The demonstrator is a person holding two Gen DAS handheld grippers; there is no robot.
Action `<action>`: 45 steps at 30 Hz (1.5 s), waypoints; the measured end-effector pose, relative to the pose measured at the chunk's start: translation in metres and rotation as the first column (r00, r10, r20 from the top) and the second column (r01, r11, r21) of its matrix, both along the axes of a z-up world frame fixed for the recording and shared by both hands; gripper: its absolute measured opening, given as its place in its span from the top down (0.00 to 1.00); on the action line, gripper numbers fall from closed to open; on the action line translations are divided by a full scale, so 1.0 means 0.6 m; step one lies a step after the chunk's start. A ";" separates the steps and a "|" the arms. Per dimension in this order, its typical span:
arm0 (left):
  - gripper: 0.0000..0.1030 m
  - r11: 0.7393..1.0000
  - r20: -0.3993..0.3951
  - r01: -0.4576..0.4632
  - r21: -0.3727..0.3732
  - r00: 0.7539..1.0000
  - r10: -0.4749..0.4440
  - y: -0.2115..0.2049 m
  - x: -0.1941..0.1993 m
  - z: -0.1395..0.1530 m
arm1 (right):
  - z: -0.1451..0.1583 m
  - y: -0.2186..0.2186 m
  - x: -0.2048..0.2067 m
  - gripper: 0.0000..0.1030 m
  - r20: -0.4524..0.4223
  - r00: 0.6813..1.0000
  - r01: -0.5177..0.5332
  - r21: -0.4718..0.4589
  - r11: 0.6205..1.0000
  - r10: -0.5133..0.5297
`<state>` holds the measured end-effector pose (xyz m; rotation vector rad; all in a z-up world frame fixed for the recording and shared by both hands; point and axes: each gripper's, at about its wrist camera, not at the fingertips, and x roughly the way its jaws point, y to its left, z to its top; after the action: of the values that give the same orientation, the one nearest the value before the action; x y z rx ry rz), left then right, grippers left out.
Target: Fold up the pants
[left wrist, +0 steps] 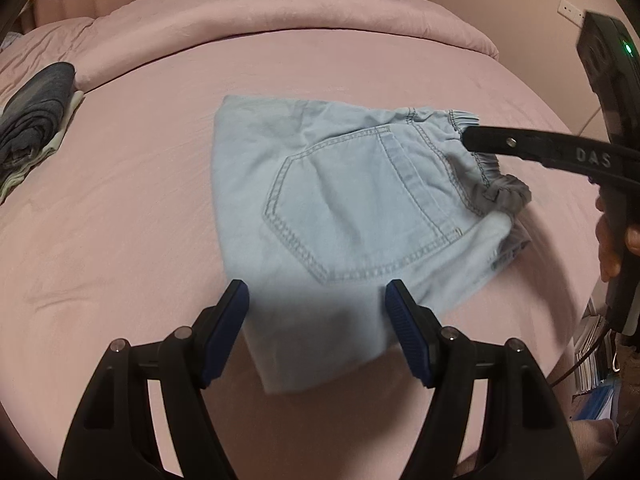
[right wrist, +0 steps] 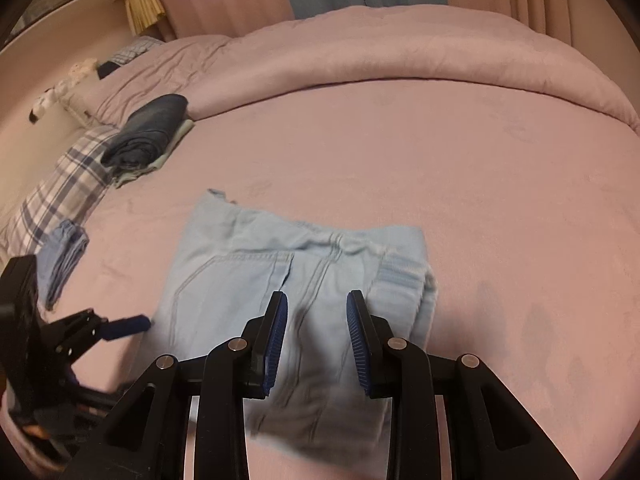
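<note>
Your light blue pants [left wrist: 352,200] lie folded in a compact bundle on the pink bed [left wrist: 120,200], back pocket up, near its front edge. Your left gripper [left wrist: 316,300] hovers over their near edge, jaws spread, nothing pinched. Your right gripper [right wrist: 316,312] sits over the waistband end, jaws partly apart, pads clear of the cloth. A dark folded garment [right wrist: 148,132] rests toward the bed's far left corner.
</note>
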<state>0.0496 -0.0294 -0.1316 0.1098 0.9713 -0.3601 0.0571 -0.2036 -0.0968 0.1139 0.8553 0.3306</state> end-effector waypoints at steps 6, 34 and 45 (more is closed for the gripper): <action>0.31 0.999 -0.044 -0.031 -0.040 0.999 0.029 0.021 -0.011 -0.020 | -0.039 0.002 -0.012 0.67 -0.077 0.997 -0.027 -0.037 0.999 0.024; 0.66 0.969 -0.106 -0.104 -0.224 0.991 0.082 0.083 -0.045 -0.047 | -0.059 0.270 0.200 0.61 -0.136 0.958 -0.277 -0.196 0.941 0.254; 0.42 0.960 -0.111 -0.157 -0.230 0.985 0.135 0.072 -0.055 -0.037 | -0.008 0.175 0.159 0.58 -0.062 0.986 -0.153 -0.016 0.988 0.152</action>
<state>0.0169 0.0138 -0.1536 -0.1990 1.0159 -0.3453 0.1524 -0.0984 -0.1017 0.0393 0.9294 0.4635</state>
